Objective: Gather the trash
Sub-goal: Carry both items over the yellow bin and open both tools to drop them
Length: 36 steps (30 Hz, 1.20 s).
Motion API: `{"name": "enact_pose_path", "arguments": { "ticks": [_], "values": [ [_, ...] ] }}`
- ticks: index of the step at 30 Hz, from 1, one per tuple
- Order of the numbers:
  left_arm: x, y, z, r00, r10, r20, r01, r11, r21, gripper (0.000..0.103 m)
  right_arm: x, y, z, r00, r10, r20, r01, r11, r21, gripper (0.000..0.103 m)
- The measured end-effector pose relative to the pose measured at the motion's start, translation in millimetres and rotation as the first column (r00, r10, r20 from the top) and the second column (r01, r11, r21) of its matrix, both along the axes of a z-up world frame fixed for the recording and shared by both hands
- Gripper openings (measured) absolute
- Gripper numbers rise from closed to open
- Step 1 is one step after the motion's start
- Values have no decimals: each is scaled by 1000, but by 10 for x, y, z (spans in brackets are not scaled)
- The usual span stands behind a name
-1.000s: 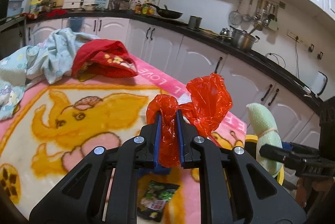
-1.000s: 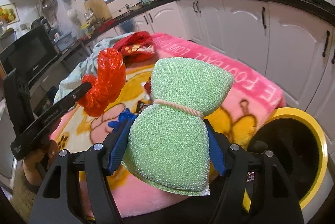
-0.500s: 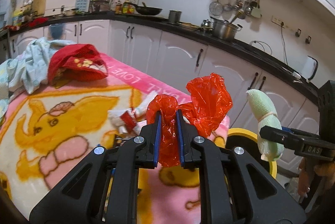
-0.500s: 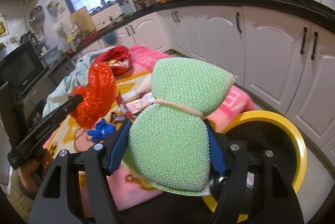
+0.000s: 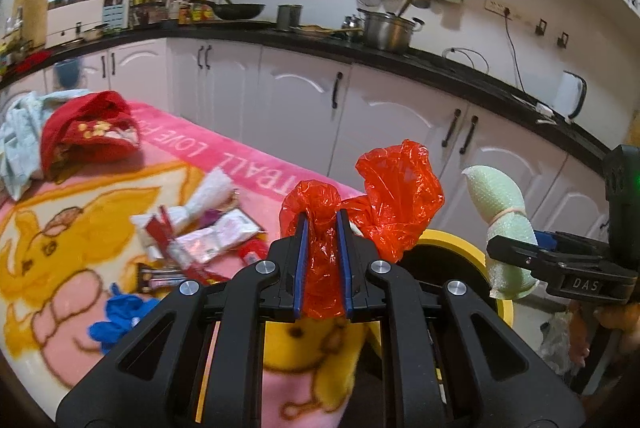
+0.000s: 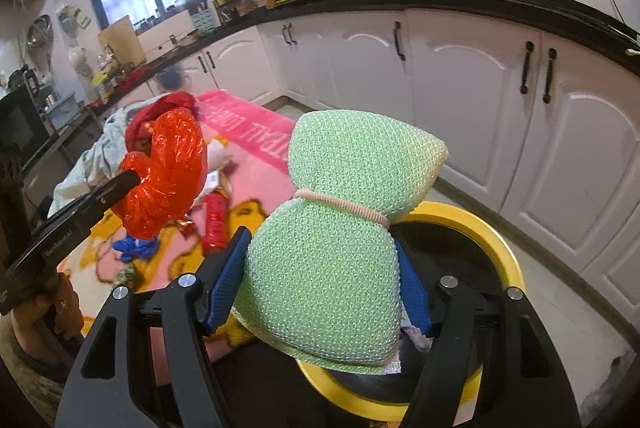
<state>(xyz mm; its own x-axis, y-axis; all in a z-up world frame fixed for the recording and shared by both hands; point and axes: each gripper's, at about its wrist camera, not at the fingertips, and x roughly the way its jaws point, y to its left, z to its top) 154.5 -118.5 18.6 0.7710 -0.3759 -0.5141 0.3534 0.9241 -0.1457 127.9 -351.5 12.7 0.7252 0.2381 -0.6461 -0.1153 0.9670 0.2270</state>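
My left gripper [image 5: 321,224] is shut on a crumpled red plastic bag [image 5: 394,191], which bulges above and right of the jaws; the red bag [image 6: 168,171] also shows in the right wrist view. My right gripper [image 6: 320,260] is shut on a green foam-net bundle [image 6: 340,228] tied with a rubber band, seen from the side as the green bundle [image 5: 504,224]. A yellow-rimmed bin [image 6: 496,248] with a dark inside stands on the floor right under and behind the bundle; the bin rim [image 5: 456,240] lies just beyond the red bag. Loose wrappers [image 5: 208,236] lie on the pink blanket [image 5: 80,268].
A blue glove [image 5: 116,316] and a red tube [image 6: 216,220] lie among the wrappers. A red cloth [image 5: 88,131] and pale clothes [image 5: 20,131] sit at the blanket's far left. White cabinets [image 6: 460,95] under a black counter [image 5: 440,63] curve behind the bin.
Both grippers swung right, away from the blanket's middle toward the yellow bin, which now fills more of both views. The wrappers have come into view. Both grips are unchanged.
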Motion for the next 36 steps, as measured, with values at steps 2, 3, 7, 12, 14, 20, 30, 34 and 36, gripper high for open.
{"name": "enact_pose_path", "arguments": {
  "ticks": [2,3,7,12,14,20,30,34,36],
  "values": [
    [24,-87,-26,1000,-14,-8,14,1000,4,8,-24,-66,-20,1000,-14,2,14,1000,-10,66],
    [36,-147,-49,1000,-22,-11,22,1000,10,8,-32,-97,-29,1000,-19,4,19,1000,-17,66],
    [76,-337,-123,998,-50,-28,51,998,27,8,-72,-247,-112,999,-40,-1,40,998,-50,66],
    [128,-590,-244,994,-88,-62,91,995,40,8,-130,-432,-247,998,-61,-18,60,996,-72,67],
    [142,-683,-298,992,-101,-74,105,994,44,8,-156,-482,-288,997,-67,-25,65,995,-76,67],
    [218,-918,-457,983,-138,-121,145,988,52,9,-175,-611,-466,996,-65,-63,59,994,-90,68],
    [309,-1138,-688,969,-164,-185,178,982,62,9,-160,-675,-731,991,-66,-113,56,994,-92,69],
    [341,-1190,-755,965,-168,-201,184,981,65,9,-136,-718,-793,990,-69,-126,59,995,-83,70],
    [354,-1208,-780,964,-168,-207,184,981,64,9,-126,-723,-815,989,-70,-132,59,995,-80,71]
  ]
}}
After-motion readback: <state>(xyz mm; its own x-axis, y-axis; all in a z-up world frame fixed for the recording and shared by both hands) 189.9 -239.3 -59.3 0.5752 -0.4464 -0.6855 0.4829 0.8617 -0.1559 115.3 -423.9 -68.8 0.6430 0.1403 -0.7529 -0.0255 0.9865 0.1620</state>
